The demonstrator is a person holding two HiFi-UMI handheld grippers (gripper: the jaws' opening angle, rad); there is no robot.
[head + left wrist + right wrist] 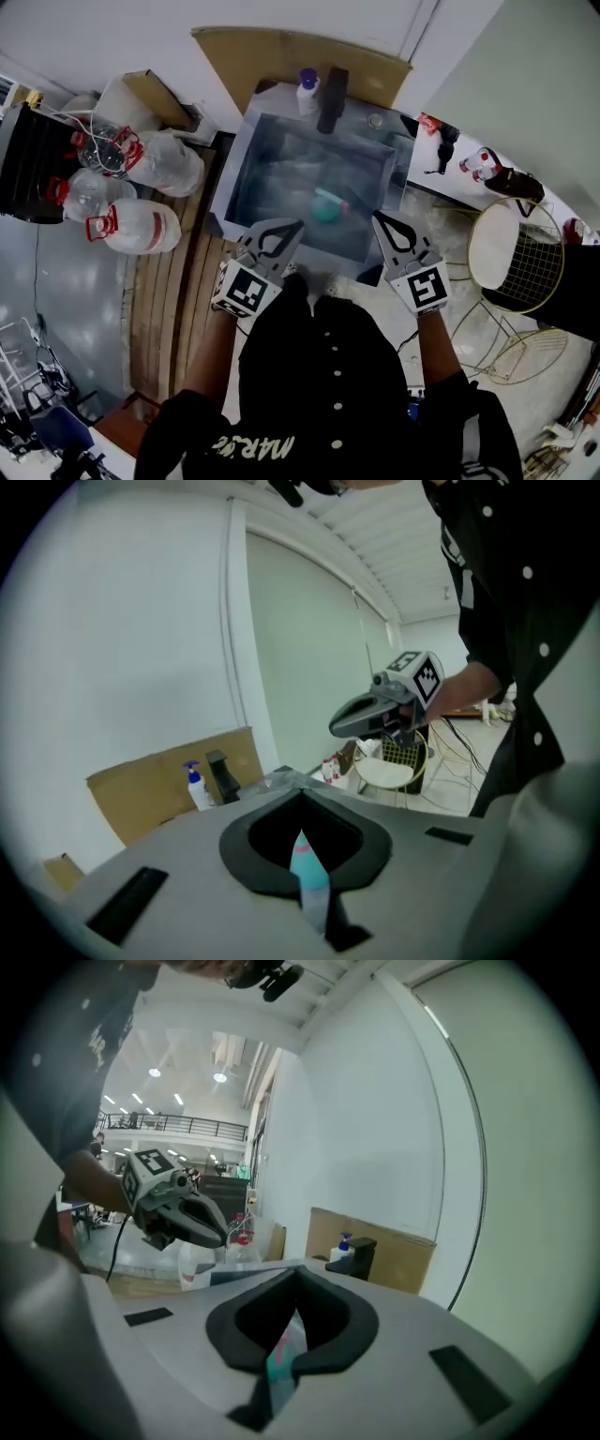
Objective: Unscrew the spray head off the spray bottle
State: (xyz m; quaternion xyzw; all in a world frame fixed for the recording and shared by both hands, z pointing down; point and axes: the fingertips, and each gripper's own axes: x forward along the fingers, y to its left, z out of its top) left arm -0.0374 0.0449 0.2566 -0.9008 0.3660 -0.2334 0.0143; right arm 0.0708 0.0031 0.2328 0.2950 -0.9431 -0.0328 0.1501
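One steel sink (281, 183) fills the middle of the head view, and the task's thing lies inside it: a teal spray bottle (328, 208) resting on its side on the basin floor. Both tools hover over the near rim, well apart from the bottle. The left gripper (292, 228) has its jaws pressed together on nothing, and the right gripper (382, 223) is likewise closed and empty. In each gripper view the bottle shows only as a teal sliver beyond the closed tips. The spray head looks still attached, though it is too small to be sure. Grasping, bracing and unscrewing all seem yet to come.
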